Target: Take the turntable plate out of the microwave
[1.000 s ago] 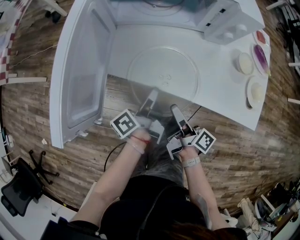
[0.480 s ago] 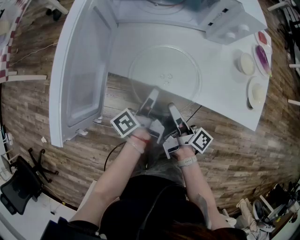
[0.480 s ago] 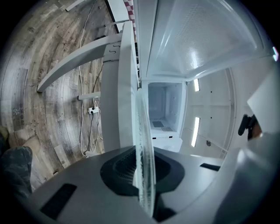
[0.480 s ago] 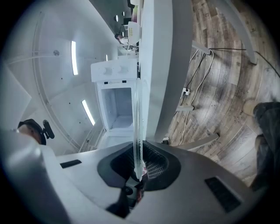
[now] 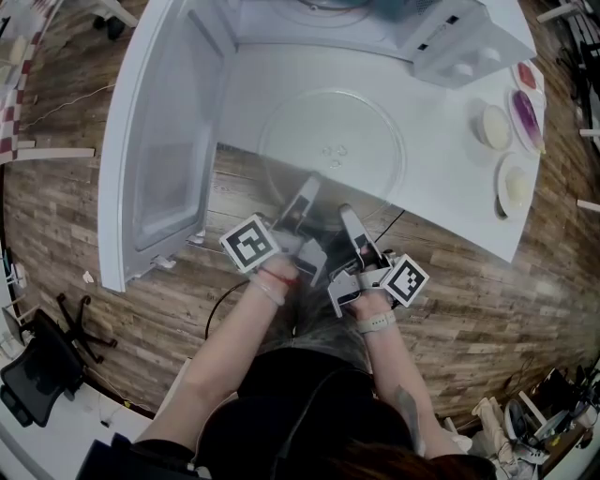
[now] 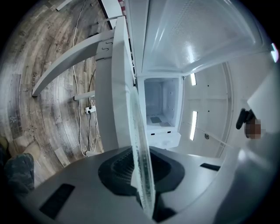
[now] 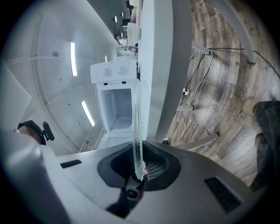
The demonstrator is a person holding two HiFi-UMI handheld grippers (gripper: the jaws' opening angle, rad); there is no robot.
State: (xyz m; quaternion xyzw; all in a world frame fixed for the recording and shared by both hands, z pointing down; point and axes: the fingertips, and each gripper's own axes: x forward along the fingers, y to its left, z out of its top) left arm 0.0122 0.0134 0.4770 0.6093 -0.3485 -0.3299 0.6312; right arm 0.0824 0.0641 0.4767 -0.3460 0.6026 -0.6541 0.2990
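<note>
Glass plate pinched at its near rim, two claws.
Head view: one turntable plate [image 5: 330,141] sits outside the microwave [image 5: 319,19], over the counter [image 5: 450,202] edge; four small dishes [image 5: 513,183] on the right. Left gripper view: left claw [image 5: 305,192] clenched on the rim. Right gripper view: right claw [image 5: 345,217] has just closed on it. Best lifted level, both together.

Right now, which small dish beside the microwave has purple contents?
In the head view, the dish just below the red dish; the remaining two are cream dishes.
</note>
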